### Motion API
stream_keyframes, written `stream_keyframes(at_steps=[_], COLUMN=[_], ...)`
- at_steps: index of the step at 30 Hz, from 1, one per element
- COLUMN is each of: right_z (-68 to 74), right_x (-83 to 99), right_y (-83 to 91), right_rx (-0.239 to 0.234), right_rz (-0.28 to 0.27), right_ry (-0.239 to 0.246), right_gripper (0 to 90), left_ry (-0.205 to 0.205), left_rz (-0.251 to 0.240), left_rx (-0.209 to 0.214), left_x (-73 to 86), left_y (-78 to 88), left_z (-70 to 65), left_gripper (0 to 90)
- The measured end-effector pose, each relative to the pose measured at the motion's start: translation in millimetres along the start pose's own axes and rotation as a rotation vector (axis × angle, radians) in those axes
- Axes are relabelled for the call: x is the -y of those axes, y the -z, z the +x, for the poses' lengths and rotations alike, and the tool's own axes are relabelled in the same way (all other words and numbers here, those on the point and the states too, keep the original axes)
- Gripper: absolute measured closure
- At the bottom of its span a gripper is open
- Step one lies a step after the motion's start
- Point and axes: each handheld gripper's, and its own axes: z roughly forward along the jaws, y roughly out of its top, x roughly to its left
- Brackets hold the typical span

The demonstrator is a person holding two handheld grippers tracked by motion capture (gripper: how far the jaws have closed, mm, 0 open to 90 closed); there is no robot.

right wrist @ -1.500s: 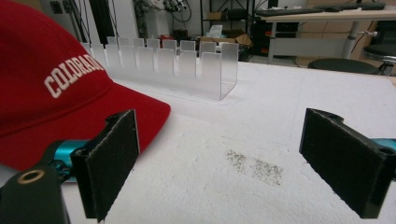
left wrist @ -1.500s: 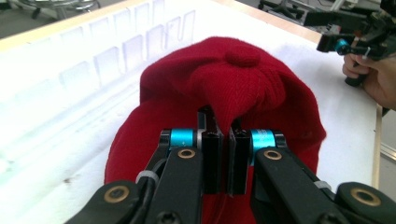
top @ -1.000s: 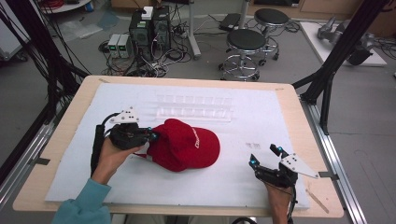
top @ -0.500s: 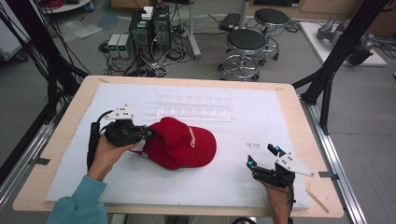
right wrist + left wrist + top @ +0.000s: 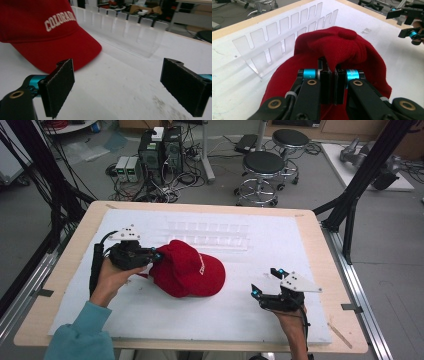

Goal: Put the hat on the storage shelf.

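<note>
High view: a red fabric baseball cap [image 5: 187,269] lies on the white-covered wooden counter [image 5: 310,240], left of centre, just in front of a clear slotted acrylic rack [image 5: 210,234].
Left hand-held gripper [image 5: 156,255]: jaws pinched tight on a fold of the cap's back edge.
Right hand-held gripper [image 5: 266,281]: jaws spread wide, holding nothing, above the counter well apart from the cap.
Writing: white letters "COLORAD…" on the cap's front in the right gripper view; the end is cut off by the edge.
Change: the right hand-held gripper has lifted slightly and edged away; the cap and left hand-held gripper have shifted a little rightwards.
</note>
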Motion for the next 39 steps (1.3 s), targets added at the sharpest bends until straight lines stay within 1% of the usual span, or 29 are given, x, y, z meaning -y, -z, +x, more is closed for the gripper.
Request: stream_keyframes(at_steps=[1, 2, 3, 4, 5, 7, 8, 10, 13, 19, 20, 22, 25, 27, 29, 30, 32, 33, 34, 35, 36, 37, 39], right_z=[0.5, 2.5, 4.2, 5.5, 7.0, 9.8, 11.9, 14.7, 18.4, 21.4, 21.7, 21.7, 21.9, 24.0, 25.8, 26.2, 29.9, 31.4, 32.3, 32.3, 33.0, 33.5, 33.2], right_x=[-4.4, -8.8, -13.4, -18.2, -23.2, -32.4, -36.8, -44.5, -53.4, -71.4, -74.2, -79.0, -85.6, -89.3, -92.4, -94.1, -97.4, -98.8, -100.0, -100.0, -101.0, -101.8, -101.6], right_y=[-2.4, -4.8, -7.6, -10.9, -14.0, -20.6, -23.5, -30.0, -39.8, -59.6, -62.9, -69.6, -79.8, -85.4, -92.2, -96.1, -102.6, -105.9, -109.2, -109.2, -112.4, -119.3, -124.9], right_rx=[-0.02, -0.044, -0.064, -0.084, -0.1, -0.129, -0.148, -0.171, -0.205, -0.273, -0.287, -0.311, -0.343, -0.363, -0.384, -0.389, -0.41, -0.415, -0.428, -0.428, -0.441, -0.453, -0.46], right_rz=[0.002, 0.006, 0.007, 0.011, 0.02, 0.016, 0.025, 0.026, 0.047, 0.042, 0.033, 0.034, 0.041, 0.046, 0.049, 0.052, 0.077, 0.073, 0.071, 0.071, 0.073, 0.084, 0.087], right_ry=[0.013, 0.009, 0.016, 0.027, 0.037, 0.055, 0.052, 0.072, 0.085, 0.093, 0.099, 0.095, 0.105, 0.109, 0.117, 0.135, 0.142, 0.148, 0.147, 0.147, 0.152, 0.148, 0.143], right_gripper=[11.0, 11.0, 11.0, 11.0, 11.0, 11.0, 11.0, 11.1, 11.1, 11.1, 11.1, 11.1, 11.1, 11.3, 11.3, 11.3, 11.4, 12.4, 13.9, 13.9, 14.0, 14.0, 14.0], left_ry=[-0.002, -0.002, -0.013, -0.013, -0.022, -0.032, -0.036, -0.041, -0.055, -0.08, -0.086, -0.098, -0.102, -0.112, -0.117, -0.117, -0.123, -0.125, -0.127, -0.127, -0.133, -0.136, -0.15], left_rz=[0.001, 0.001, 0.005, 0.005, 0.006, 0.008, 0.008, 0.01, 0.015, 0.026, 0.027, 0.033, 0.032, 0.04, 0.041, 0.041, 0.047, 0.047, 0.046, 0.046, 0.049, 0.051, 0.056], left_rx=[0.001, 0.001, 0.001, 0.001, 0.006, 0.008, 0.009, 0.01, 0.015, 0.024, 0.024, 0.031, 0.041, 0.044, 0.049, 0.049, 0.058, 0.063, 0.066, 0.066, 0.065, 0.068, 0.074], left_x=[-1.4, -1.4, -4.9, -4.9, -8.8, -12.4, -14.0, -17.4, -22.5, -34.2, -35.9, -39.0, -42.9, -45.3, -47.6, -47.6, -50.3, -51.0, -51.7, -51.7, -52.5, -53.2, -54.8], left_y=[-0.4, -0.4, -0.9, -0.9, -1.8, -2.4, -3.1, -4.1, -5.3, -9.8, -10.4, -11.6, -13.3, -14.3, -15.2, -15.2, -17.0, -17.8, -18.5, -18.5, -18.7, -19.0, -19.8], left_z=[-0.5, -0.5, -1.4, -1.4, -2.4, -3.3, -3.8, -4.7, -5.8, -8.0, -8.5, -9.6, -11.2, -11.8, -12.6, -12.6, -14.3, -14.6, -15.2, -15.2, -15.5, -15.8, -16.8], left_gripper=[87.1, 87.1, 87.1, 87.1, 87.1, 87.1, 87.1, 87.1, 87.1, 87.1, 87.1, 87.1, 87.1, 87.1, 87.1, 87.1, 87.1, 87.1, 87.1, 87.1, 87.1, 87.1, 87.1])
